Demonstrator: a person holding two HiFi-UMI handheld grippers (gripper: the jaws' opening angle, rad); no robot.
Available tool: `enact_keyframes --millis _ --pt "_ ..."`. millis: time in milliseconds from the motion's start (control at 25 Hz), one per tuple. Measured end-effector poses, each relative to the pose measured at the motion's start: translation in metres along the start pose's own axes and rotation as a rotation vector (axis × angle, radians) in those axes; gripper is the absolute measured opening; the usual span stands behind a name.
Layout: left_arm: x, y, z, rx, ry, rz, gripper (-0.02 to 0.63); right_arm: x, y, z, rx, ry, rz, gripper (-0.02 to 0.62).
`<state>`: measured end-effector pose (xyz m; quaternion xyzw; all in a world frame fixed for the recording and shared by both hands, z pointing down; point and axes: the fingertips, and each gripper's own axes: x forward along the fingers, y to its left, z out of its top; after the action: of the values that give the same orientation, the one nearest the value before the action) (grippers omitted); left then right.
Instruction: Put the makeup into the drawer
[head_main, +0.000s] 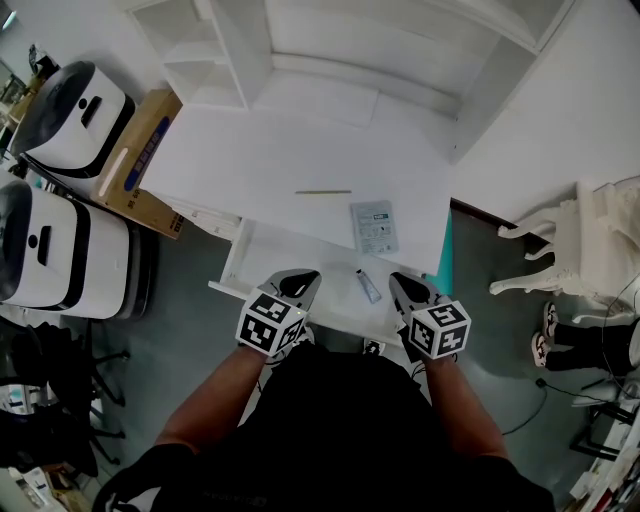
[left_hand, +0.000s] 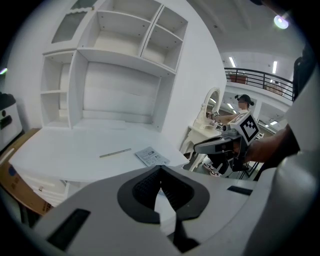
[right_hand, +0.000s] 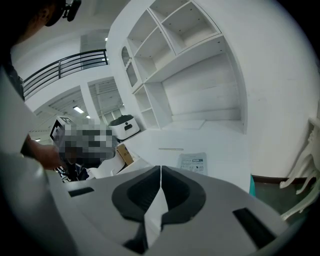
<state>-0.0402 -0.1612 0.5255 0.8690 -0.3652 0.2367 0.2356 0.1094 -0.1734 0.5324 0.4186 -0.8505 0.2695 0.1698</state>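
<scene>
Makeup tube (head_main: 367, 285) lies in the open drawer (head_main: 295, 255); my left gripper (head_main: 303, 278) and right gripper (head_main: 400, 282) are pressed together, empty. Next the flat sachet (head_main: 375, 226) on the desk (head_main: 260, 160): I'd pinch its near edge, low.

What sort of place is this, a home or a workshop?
Probably a lab or test hall, not a home: a white desk with shelves on a bare grey floor, white machines parked beside it, and a railed upper gallery.
</scene>
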Motion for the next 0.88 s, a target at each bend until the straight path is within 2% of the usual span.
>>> enact_keyframes --millis 160,400,480,560,760,800,880 --pt "-0.001 0.003 0.002 -0.045 -0.025 -0.002 0.011 0.005 -0.003 -0.005 -0.004 0.018 -0.009 0.031" --pt "-0.003 0.008 -0.004 -0.039 -0.001 0.026 0.011 0.010 -0.004 -0.006 -0.019 0.030 -0.010 0.031" --pt "-0.004 0.010 -0.006 -0.041 0.004 0.028 0.011 0.017 -0.005 -0.009 -0.065 0.050 -0.016 0.032" --pt "-0.005 0.011 -0.010 -0.044 0.010 0.031 0.011 0.031 -0.008 -0.018 -0.174 0.096 -0.041 0.032" --pt "-0.012 0.014 -0.020 -0.065 0.017 0.048 0.011 0.076 -0.027 -0.046 -0.567 0.241 -0.131 0.035" --pt "-0.014 0.015 -0.021 -0.070 0.016 0.055 0.011 0.087 -0.030 -0.050 -0.630 0.269 -0.133 0.049" --pt "-0.018 0.019 -0.024 -0.082 0.014 0.070 0.011 0.108 -0.034 -0.059 -0.736 0.331 -0.124 0.140"
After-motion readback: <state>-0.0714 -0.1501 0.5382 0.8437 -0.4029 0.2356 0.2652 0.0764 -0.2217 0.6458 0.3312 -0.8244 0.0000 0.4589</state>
